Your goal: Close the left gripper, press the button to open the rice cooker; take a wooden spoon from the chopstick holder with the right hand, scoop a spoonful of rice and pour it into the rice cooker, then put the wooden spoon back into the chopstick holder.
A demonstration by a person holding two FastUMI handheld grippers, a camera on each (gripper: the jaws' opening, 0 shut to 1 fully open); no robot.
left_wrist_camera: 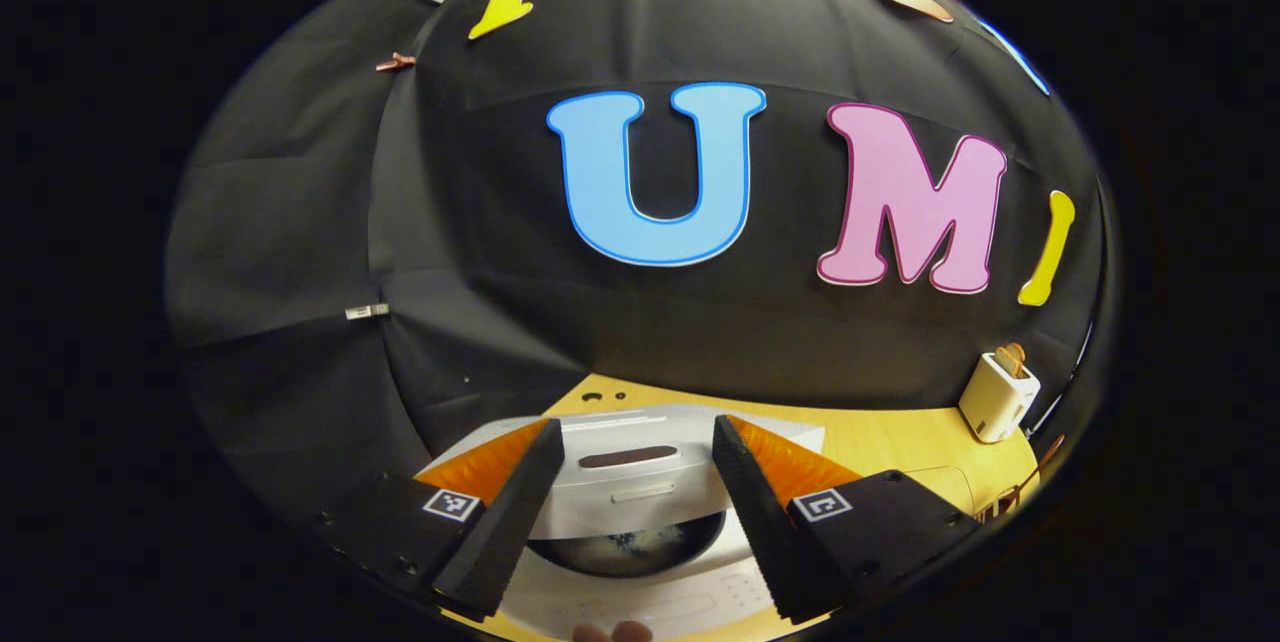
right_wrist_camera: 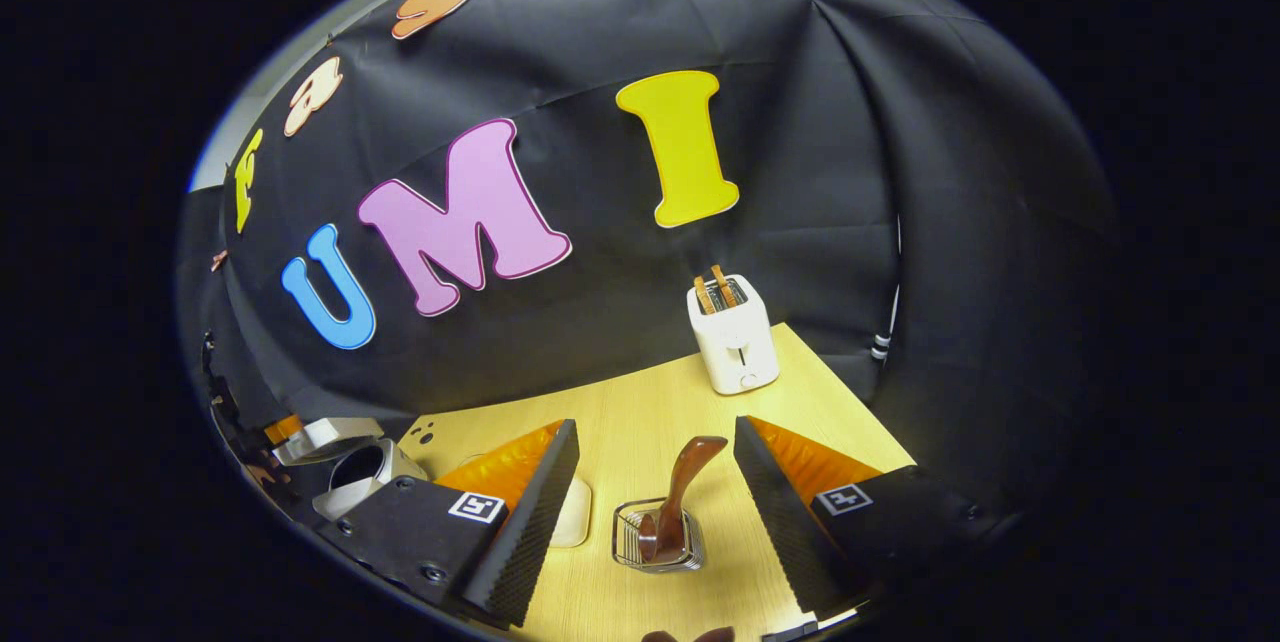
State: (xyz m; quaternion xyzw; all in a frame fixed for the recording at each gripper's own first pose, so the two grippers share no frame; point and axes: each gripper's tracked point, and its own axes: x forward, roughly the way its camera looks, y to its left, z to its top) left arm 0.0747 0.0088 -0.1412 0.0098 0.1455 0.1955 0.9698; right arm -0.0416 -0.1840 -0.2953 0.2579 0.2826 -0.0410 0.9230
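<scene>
In the left gripper view, the left gripper [left_wrist_camera: 630,482] hangs just over the cooker [left_wrist_camera: 640,487], tilted down toward it, fingers spread wide with nothing between them. The cooker's lid [left_wrist_camera: 640,442] stands raised behind the dark bowl [left_wrist_camera: 625,547], and the cooker sits on the tabletop [left_wrist_camera: 890,437]. Far to the right of the cooker, against the booth wall, stands a toaster [left_wrist_camera: 997,394].

In the right gripper view, the cooker [right_wrist_camera: 355,472] lies at the far left edge, lid up. Right of it, the right gripper [right_wrist_camera: 655,512] hovers above the tabletop [right_wrist_camera: 640,422], pointing forward and slightly down, its fingers also spread apart and empty. Between them, lower down, sits the wire holder [right_wrist_camera: 658,537] with the spoon [right_wrist_camera: 680,492] leaning in it, handle tipped up to the right. Beyond the holder, farthest from the cooker, stands the toaster [right_wrist_camera: 735,337].
</scene>
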